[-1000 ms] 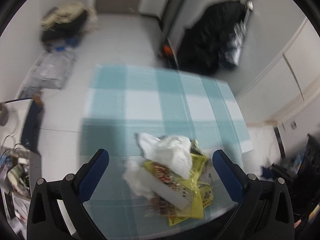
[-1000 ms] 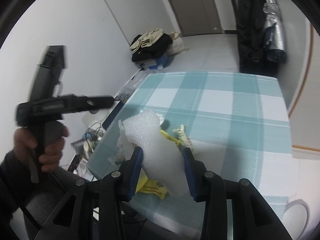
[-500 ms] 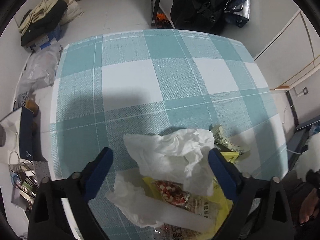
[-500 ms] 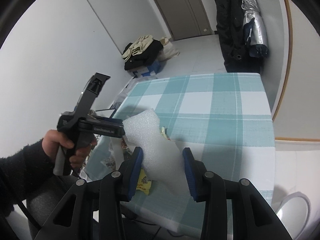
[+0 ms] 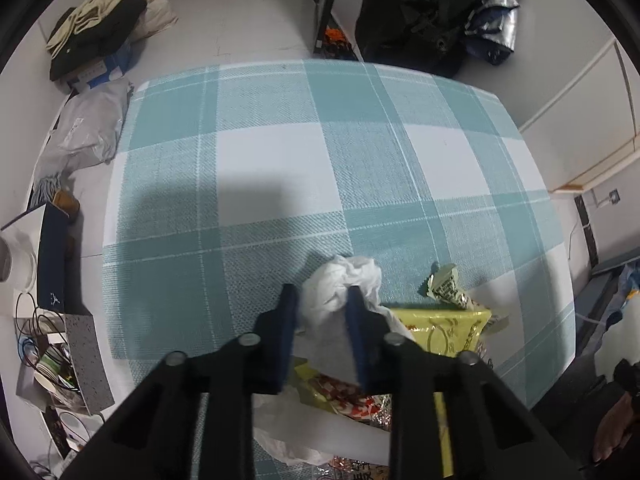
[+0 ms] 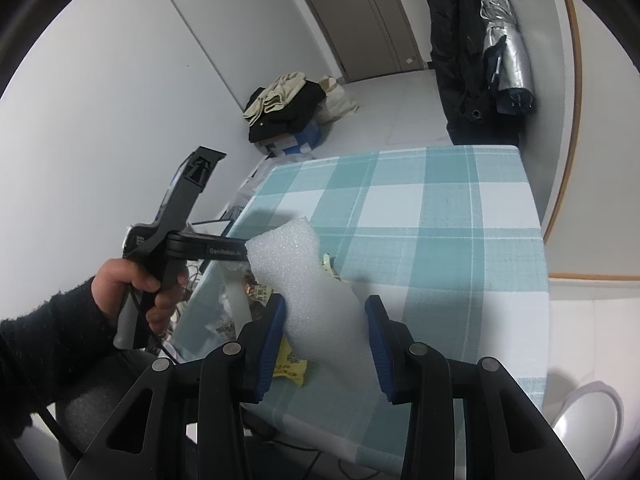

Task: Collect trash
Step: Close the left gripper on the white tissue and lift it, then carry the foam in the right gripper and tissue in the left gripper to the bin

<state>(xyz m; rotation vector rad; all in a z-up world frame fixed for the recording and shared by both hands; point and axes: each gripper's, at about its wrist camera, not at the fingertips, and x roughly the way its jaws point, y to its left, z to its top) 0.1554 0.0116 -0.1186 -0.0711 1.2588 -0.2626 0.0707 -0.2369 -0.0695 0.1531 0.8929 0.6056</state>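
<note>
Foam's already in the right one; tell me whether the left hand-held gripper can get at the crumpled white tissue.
Probably yes: the left hand-held gripper is closing with the crumpled white tissue already between its fingers, and nothing lies over it.

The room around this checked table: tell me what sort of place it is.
Probably a lived-in home, perhaps an entryway or spare room: a checked tablecloth on the table, a pile of clothes on the floor by a door, and a dark coat hanging.

Left wrist view: steep downward look, close over near edge of checked tablecloth (image 5: 280,168); floor and doorway at 12 o'clock. Right wrist view: shallower slant from off table's near corner, farther back, door (image 6: 360,20) at 12 o'clock. Shared: tablecloth, yellow wrapper (image 5: 452,332), clothes pile (image 6: 280,108) on floor, black coat (image 5: 416,12). Left hand (image 6: 132,292) visible at 9 o'clock in right view.
</note>
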